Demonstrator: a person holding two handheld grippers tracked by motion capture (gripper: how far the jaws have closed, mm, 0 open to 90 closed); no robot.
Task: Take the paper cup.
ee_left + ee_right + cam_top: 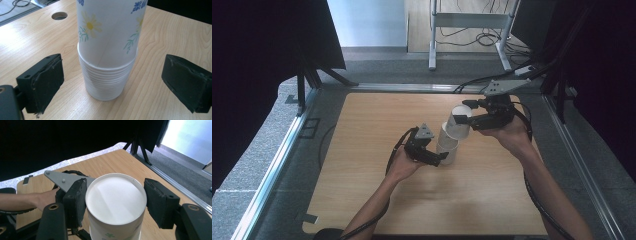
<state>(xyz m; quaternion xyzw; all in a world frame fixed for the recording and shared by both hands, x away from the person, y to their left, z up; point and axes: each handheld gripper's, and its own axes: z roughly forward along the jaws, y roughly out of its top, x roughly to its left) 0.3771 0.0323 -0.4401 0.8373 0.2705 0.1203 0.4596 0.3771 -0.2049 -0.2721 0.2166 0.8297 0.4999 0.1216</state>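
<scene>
1. The left gripper has its jaws spread wide on either side of the stack of paper cups on the table, touching nothing.
2. The right gripper clamps the top cup near its upturned base.

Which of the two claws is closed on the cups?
The right claw: its pads press the top cup from both sides. The left claw stands open around the cup stack, touching nothing.

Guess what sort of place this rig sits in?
Probably a lab recording booth: black curtains flank a wooden table, metal rails frame it, and loose cables lie under a desk frame behind.
</scene>
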